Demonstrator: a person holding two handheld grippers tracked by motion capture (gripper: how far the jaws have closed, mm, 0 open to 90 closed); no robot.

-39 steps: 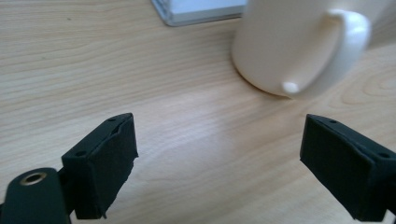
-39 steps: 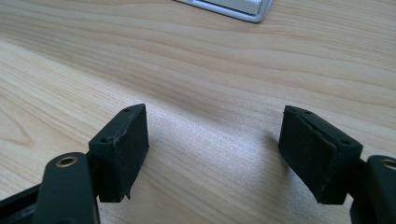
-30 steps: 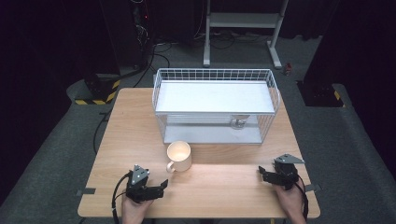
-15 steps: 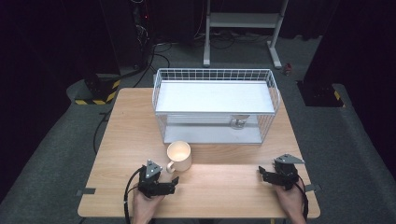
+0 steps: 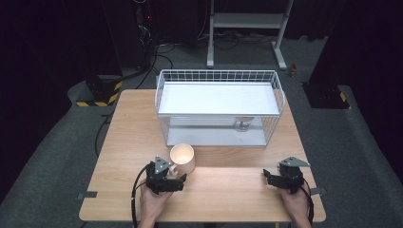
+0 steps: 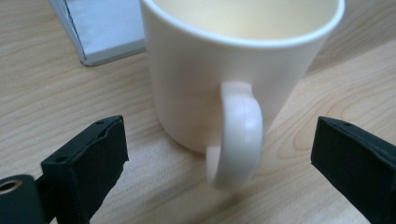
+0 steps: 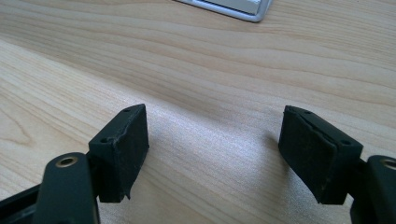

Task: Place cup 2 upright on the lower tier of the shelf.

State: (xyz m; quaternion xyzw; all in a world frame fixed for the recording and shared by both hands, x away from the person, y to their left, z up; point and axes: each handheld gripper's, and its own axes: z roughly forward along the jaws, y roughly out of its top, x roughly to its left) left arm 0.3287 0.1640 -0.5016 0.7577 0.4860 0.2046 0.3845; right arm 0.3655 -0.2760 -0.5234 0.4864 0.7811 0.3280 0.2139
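Since the earlier frames my left gripper [image 5: 177,179] has slid forward and to the right along the near part of the table [image 5: 228,190], and it now sits just behind the cream mug [image 5: 182,158]; my right gripper [image 5: 270,177] has not shifted.

From the left gripper view, I see my jaws spread wide and holding nothing. The mug handle [image 6: 236,135] stands between them, pointing back at me, with bare wood showing on both sides of it, so neither pad touches the mug. The mug stands upright on the table, with the grey corner of the rack's base [image 6: 100,28] just behind it.

From the right gripper view, my jaws are also wide apart and empty, resting low over plain wood, with a grey edge of the same base at the top of that picture.

In the high view, the white wire rack [image 5: 218,107] fills the far middle of the table, with a small metal object [image 5: 243,125] on its lower level. Between my two grippers the wood is bare, and the near table edge lies just behind both hands.
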